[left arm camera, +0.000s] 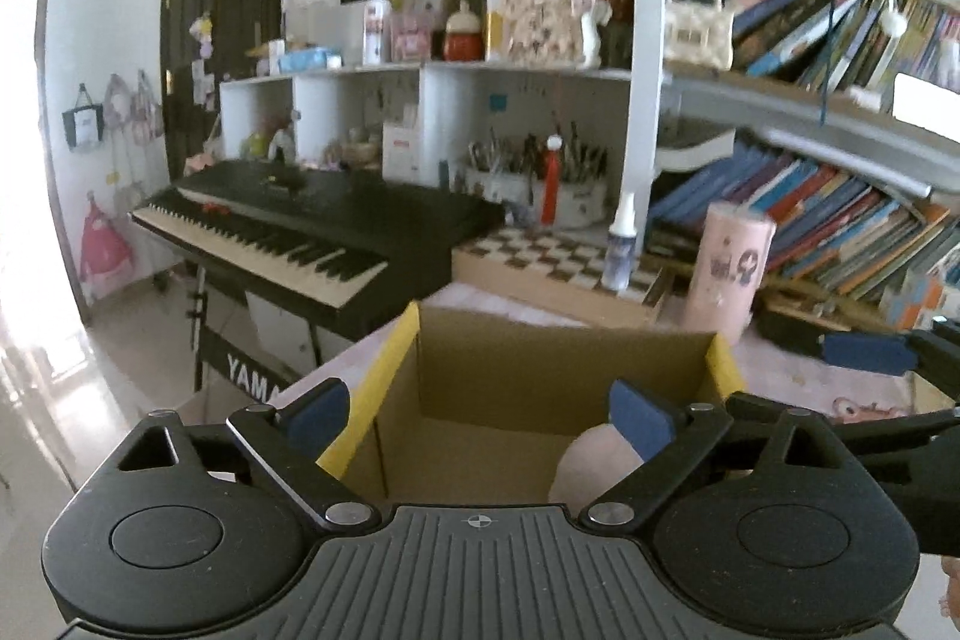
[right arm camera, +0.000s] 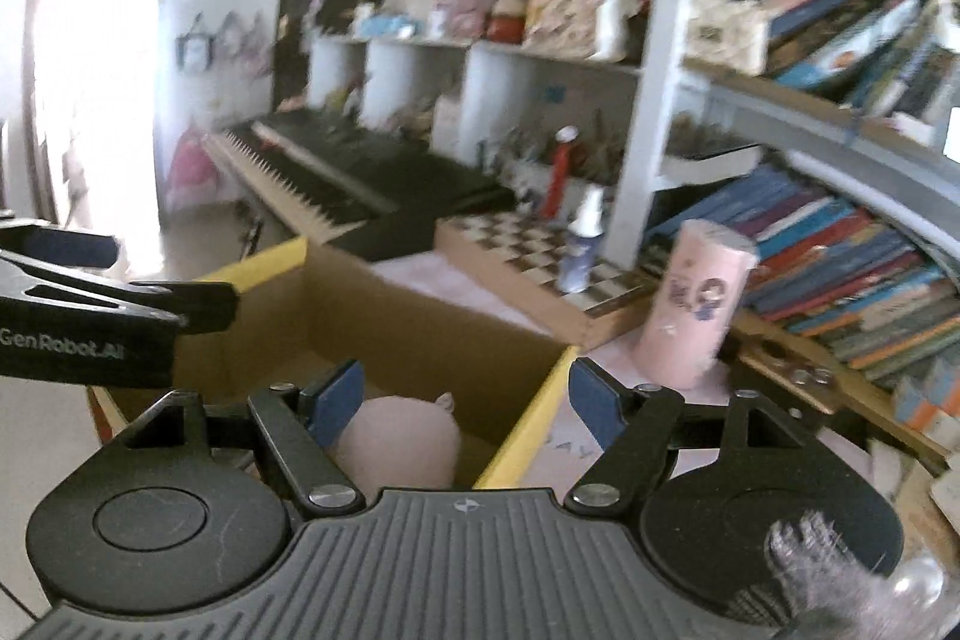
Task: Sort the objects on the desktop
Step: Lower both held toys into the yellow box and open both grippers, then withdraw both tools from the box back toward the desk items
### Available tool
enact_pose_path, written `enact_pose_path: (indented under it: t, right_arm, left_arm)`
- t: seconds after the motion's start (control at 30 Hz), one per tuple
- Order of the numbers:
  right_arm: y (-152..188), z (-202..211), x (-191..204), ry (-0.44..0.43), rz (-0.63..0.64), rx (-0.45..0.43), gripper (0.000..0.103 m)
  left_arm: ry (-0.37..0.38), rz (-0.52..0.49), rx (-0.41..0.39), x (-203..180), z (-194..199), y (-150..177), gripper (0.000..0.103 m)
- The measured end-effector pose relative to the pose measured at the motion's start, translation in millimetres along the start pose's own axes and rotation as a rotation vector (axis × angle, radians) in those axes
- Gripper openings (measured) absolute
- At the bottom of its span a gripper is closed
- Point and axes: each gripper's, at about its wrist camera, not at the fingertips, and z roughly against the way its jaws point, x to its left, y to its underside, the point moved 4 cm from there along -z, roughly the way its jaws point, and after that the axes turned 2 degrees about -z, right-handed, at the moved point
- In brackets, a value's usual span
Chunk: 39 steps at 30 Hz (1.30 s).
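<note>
Pink-clothed desk (left arm camera: 798, 376), cardboard box (left arm camera: 540, 364) at near edge. Behind box: chessboard (left arm camera: 558, 259), pink tube (left arm camera: 729, 271), crammed bookshelves (left arm camera: 840, 220). Left of box: keyboard (left arm camera: 300, 232), bare floor. Inside box: pink plush (right arm camera: 402, 439), partly hidden by pads. Left gripper (left arm camera: 480, 415) wide open, empty; right gripper (right arm camera: 465, 400) open, empty, straddling box's right wall. Right view blurred.

Daylight blows out the doorway (right arm camera: 102, 40) at the left of both views. The right wrist view is motion-blurred; fisheye bends the bookshelf (left arm camera: 810, 100) edges.
</note>
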Motion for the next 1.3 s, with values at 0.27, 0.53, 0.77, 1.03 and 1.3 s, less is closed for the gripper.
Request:
enact_pose_path:
  t: [0.27, 0.53, 0.77, 1.03, 1.3]
  right_arm:
    - [18.3, 55.2, -1.2, 0.149, -0.115, -0.044, 0.073]
    - [61.7, 105.6, 15.3, 0.25, -0.244, 0.022, 0.071]
    - [103.4, 138.4, 32.3, 0.298, -0.33, 0.097, 0.071]
    - [135.2, 173.1, 45.4, 0.34, -0.35, 0.141, 0.071]
    - [155.4, 194.8, 34.1, 0.4, -0.415, 0.185, 0.071]
  left_arm:
    - [0.017, 0.042, -0.015, 20.6, 33.9, 17.6, 0.096]
    - [0.051, 0.043, -0.004, 32.9, 75.6, 47.9, 0.096]
    - [0.071, 0.027, 0.035, 36.3, 99.6, 72.3, 0.096]
    - [0.142, -0.007, 0.091, 21.3, 114.6, 99.8, 0.096]
    - [0.243, -0.099, 0.122, -8.2, 120.0, 110.3, 0.096]
